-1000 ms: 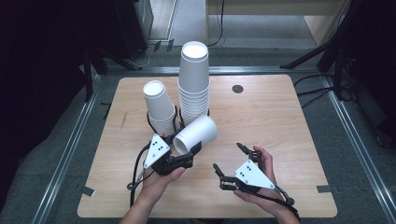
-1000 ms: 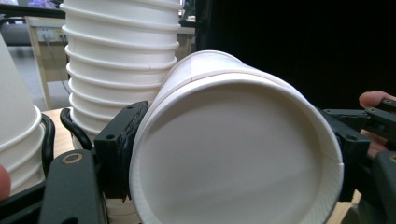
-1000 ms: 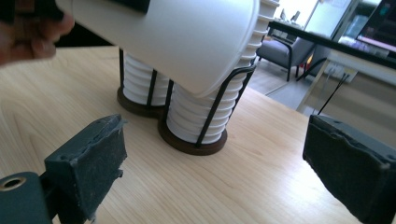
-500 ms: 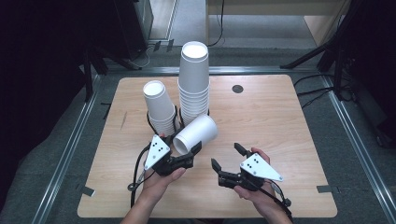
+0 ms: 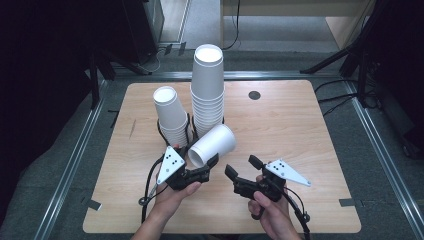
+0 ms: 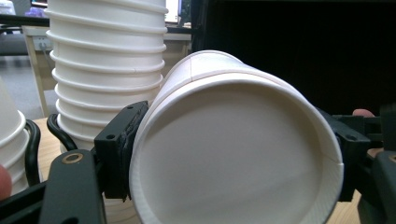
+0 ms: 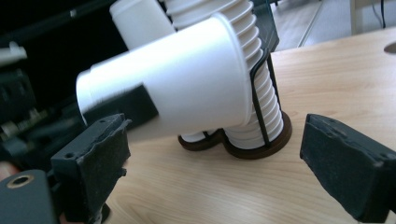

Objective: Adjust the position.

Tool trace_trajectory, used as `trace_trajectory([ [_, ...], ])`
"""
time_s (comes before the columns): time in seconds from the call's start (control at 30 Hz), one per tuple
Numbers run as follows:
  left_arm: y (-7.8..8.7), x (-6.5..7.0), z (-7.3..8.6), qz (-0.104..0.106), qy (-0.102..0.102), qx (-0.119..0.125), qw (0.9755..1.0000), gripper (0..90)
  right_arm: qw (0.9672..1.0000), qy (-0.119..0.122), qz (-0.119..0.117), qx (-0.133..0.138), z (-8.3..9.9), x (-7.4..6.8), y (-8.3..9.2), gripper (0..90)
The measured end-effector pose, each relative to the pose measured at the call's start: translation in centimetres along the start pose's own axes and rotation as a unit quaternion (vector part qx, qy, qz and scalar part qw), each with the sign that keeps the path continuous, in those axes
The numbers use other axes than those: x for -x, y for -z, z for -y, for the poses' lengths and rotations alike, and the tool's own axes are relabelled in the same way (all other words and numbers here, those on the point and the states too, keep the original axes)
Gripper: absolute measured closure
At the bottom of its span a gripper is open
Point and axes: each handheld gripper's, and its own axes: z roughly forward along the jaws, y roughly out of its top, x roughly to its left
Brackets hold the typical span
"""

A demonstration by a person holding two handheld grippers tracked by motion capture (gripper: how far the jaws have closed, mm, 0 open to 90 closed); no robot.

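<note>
My left gripper (image 5: 207, 166) pinches a paper cup (image 5: 212, 145) tilted just off the cup stacks (image 5: 207, 95). My right gripper (image 5: 242, 167), jaws spread and just opening wider, holds nothing. Squeezing harder could crush the rim; swinging could topple the stacks.

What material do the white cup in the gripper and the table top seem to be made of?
Cup: apparently paper, matte white; rolled rim and a side seam show. Table top: looks like light wood or wood-look laminate, smooth; pale grain lines run across it.

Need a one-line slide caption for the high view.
Left gripper clamps a tilted paper cup beside two cup stacks; right gripper open.
</note>
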Motion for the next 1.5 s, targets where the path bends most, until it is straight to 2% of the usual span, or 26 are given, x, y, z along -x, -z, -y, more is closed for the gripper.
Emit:
trace_trajectory([
  [0.13,-0.1,0.3,0.0,0.001,-0.001,0.005,1.0000,23.3,0.9985,-0.055,0.001,-0.001,-0.4,0.3,0.3,7.1],
  [0.27,-0.1,0.6,0.1,0.004,-0.004,0.007,1.0000,23.3,0.9958,-0.091,0.002,-0.003,-0.5,0.6,0.3,6.6],
  [0.43,-0.1,1.0,0.2,0.009,-0.007,0.011,0.9999,23.3,0.9906,-0.137,-0.008,-0.008,-0.8,0.9,0.4,4.5],
  [0.53,-0.2,1.3,0.4,0.012,-0.007,0.013,0.9998,23.3,0.9849,-0.173,-0.011,-0.005,-1.0,0.8,0.4,3.6],
  [0.67,-0.3,1.6,0.5,0.014,-0.009,0.016,0.9997,23.3,0.9702,-0.242,-0.009,-0.004,-1.0,0.9,0.4,3.3],
  [0.9,-0.4,2.0,0.6,0.018,-0.010,0.020,0.9996,23.3,0.9471,-0.320,-0.024,-0.009,-0.6,0.6,0.2,3.2],
  [0.97,-0.4,2.1,0.6,0.019,-0.010,0.022,0.9995,23.3,0.9355,-0.352,-0.030,-0.008,-0.7,0.7,0.2,3.4],
  [1.0,-0.4,2.2,0.6,0.019,-0.011,0.022,0.9995,23.3,0.9309,-0.364,-0.031,-0.007,-0.7,0.7,0.2,3.6],
  [1.07,-0.4,2.2,0.6,0.019,-0.013,0.023,0.9995,23.3,0.9243,-0.380,-0.030,-0.003,-0.7,0.7,0.2,3.9],
  [1.13,-0.4,2.3,0.7,0.020,-0.013,0.024,0.9994,23.3,0.9155,-0.401,-0.032,-0.002,-0.7,0.5,0.2,4.4],
  [1.17,-0.4,2.4,0.7,0.019,-0.014,0.023,0.9995,23.3,0.9132,-0.406,-0.031,-0.001,-0.7,0.5,0.1,4.6],
  [1.2,-0.4,2.4,0.7,0.020,-0.014,0.023,0.9994,23.3,0.9091,-0.415,-0.029,-0.002,-0.6,0.4,0.1,4.8],
  [1.23,-0.4,2.4,0.7,0.020,-0.013,0.025,0.9994,23.3,0.9067,-0.421,-0.027,-0.004,-0.6,0.3,0.0,5.2],
  [1.27,-0.4,2.5,0.7,0.020,-0.015,0.024,0.9994,23.3,0.9022,-0.430,-0.031,-0.003,-0.6,0.2,-0.1,5.3],
  [1.37,-0.4,2.6,0.8,0.021,-0.017,0.025,0.9993,23.3,0.8942,-0.447,-0.032,0.000,-0.6,0.0,-0.5,5.5],
  [1.4,-0.4,2.7,0.8,0.022,-0.016,0.026,0.9993,23.3,0.8925,-0.450,-0.031,0.000,-0.5,0.1,-0.6,5.6],
  [1.5,-0.5,2.8,0.8,0.024,-0.016,0.027,0.9992,23.3,0.8830,-0.468,-0.035,0.002,-0.5,0.1,-1.0,5.7],
])
